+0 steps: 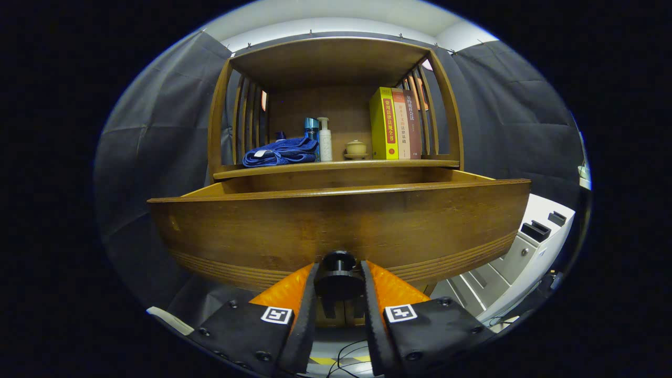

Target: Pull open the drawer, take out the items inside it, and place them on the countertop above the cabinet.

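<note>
We are gripping the round knob [338,262] with our gripper [338,273], both fingers pressing its sides; the drawer [336,226] is standing pulled out.

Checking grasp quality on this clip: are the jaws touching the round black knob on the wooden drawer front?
Touching. The gripper view shows both fingers pressed against the round black knob, one each side, no gap.
</note>
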A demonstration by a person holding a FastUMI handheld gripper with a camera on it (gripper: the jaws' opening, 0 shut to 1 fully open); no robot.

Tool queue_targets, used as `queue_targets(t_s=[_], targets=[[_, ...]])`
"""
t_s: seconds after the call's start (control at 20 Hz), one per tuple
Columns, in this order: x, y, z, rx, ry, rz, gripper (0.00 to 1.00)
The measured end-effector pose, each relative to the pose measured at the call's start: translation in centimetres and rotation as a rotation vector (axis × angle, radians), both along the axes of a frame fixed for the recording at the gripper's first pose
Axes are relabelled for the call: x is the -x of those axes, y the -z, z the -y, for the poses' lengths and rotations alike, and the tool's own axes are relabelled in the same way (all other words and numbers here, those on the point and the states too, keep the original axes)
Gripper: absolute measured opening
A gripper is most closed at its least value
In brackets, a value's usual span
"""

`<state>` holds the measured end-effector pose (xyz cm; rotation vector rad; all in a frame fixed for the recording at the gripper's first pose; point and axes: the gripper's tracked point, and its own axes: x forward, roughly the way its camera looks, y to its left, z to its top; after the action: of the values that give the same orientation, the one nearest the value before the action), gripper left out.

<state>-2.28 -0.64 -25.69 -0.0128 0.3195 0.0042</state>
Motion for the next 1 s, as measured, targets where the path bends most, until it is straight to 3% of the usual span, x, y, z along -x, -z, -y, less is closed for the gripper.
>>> queue_targets(t_s=[0.15,0.4,0.55,1.0], targets=[[0.1,-0.2,-0.1,0.002,-0.004,0.005,0.53],[0.4,-1.6,-1.5,0.005,-0.067,0.049,0.77],[1.1,-4.8,-1.9,-0.002,-0.085,0.118,0.94],[-3.3,-20.8,0.0,0.036,-0.117,0.287,0.96]])
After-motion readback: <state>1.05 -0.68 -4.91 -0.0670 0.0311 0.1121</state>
